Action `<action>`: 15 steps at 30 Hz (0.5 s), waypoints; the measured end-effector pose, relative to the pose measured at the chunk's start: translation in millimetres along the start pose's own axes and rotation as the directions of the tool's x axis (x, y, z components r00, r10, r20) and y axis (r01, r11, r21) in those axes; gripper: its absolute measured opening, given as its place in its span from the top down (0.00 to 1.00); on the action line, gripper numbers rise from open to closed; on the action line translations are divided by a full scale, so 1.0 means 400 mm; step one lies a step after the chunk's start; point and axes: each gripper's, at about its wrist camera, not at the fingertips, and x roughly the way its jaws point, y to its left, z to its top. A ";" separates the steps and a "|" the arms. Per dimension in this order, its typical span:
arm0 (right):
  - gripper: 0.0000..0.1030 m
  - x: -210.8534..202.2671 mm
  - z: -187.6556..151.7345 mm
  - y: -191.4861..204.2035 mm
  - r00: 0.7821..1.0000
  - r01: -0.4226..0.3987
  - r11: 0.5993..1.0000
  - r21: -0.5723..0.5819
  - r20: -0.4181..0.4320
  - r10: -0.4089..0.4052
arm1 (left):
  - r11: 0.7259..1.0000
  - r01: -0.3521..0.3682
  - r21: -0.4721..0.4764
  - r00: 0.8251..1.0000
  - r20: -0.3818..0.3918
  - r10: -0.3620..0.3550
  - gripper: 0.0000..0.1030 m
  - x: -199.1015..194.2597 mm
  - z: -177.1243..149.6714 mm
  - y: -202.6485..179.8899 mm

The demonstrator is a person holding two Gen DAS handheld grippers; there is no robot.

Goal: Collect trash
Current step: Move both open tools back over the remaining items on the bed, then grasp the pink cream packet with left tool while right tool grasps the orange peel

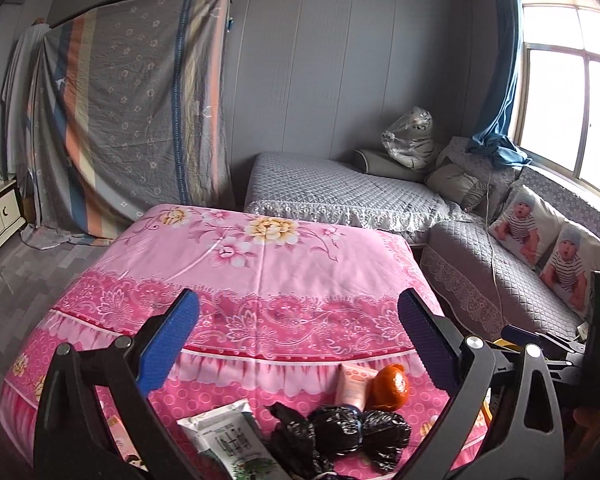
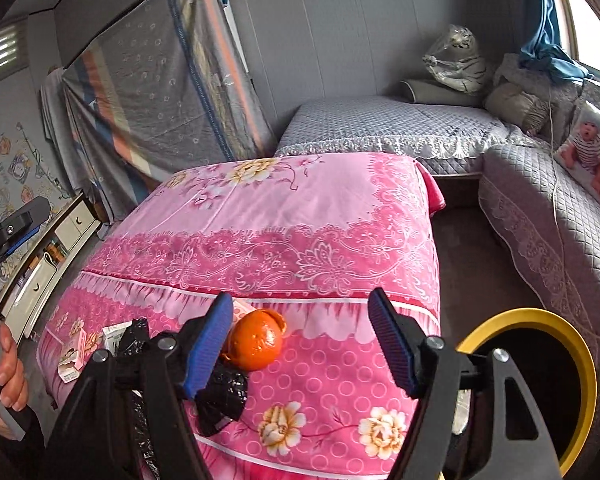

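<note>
Lying along the near edge of a desk draped in a pink floral cloth (image 1: 284, 248) is a row of litter: at far left a small pink-and-white carton (image 2: 73, 354), then a white and green wipes packet (image 1: 232, 440), then a crumpled black plastic bag (image 1: 340, 436) bunched into lumps, and behind it a pale pink tube with a paw print (image 1: 354, 386) touching an orange peel (image 1: 392, 388) that still keeps its round shape. The left gripper (image 1: 298, 340) hangs above this row with its blue-padded jaws spread wide and nothing between them; the wipes packet and black bag show in the gap below. The right gripper (image 2: 300, 340) also stands with its jaws spread and empty, its left pad just in front of the orange peel (image 2: 256, 340) without pinching it, and part of the black bag (image 2: 220, 396) lies under that pad. At the left rim of the right wrist view a hand (image 2: 8, 376) wraps around the left gripper's handle. To the right of the desk, low beside the right gripper, stands a yellow-rimmed bin (image 2: 580, 360) with a dark inside. Beyond the desk are a grey quilted sofa (image 1: 340, 188) with baby-print cushions (image 1: 520, 224), a bagged tiger plush (image 1: 410, 140), and a window with a blue curtain (image 1: 500, 92).
</note>
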 end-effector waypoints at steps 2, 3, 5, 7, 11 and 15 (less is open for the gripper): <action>0.35 0.016 0.002 0.024 1.000 -0.017 1.000 -0.013 -0.022 0.017 | 1.000 -0.018 -0.015 1.000 -0.001 0.018 0.08 -0.010 -0.004 0.036; 0.35 0.023 0.002 0.034 0.999 -0.025 1.000 -0.017 -0.031 0.024 | 0.999 -0.027 -0.020 1.000 -0.003 0.027 0.08 -0.013 -0.008 0.055; 0.35 0.037 -0.001 0.051 0.998 -0.029 0.999 -0.028 -0.052 0.028 | 0.998 -0.054 -0.026 0.998 -0.010 0.054 0.08 -0.016 -0.017 0.089; 0.35 0.054 -0.001 0.064 0.996 -0.034 0.999 -0.034 -0.078 0.032 | 0.997 -0.066 -0.031 0.998 -0.021 0.065 0.08 -0.019 -0.028 0.121; 0.35 0.106 -0.010 0.084 0.986 -0.031 0.999 -0.042 -0.163 0.023 | 0.995 -0.094 -0.040 0.995 -0.042 0.092 0.08 -0.017 -0.052 0.167; 0.35 0.180 -0.027 0.089 0.964 -0.029 0.999 -0.027 -0.265 0.021 | 0.994 -0.098 -0.057 0.993 -0.070 0.094 0.08 -0.011 -0.078 0.197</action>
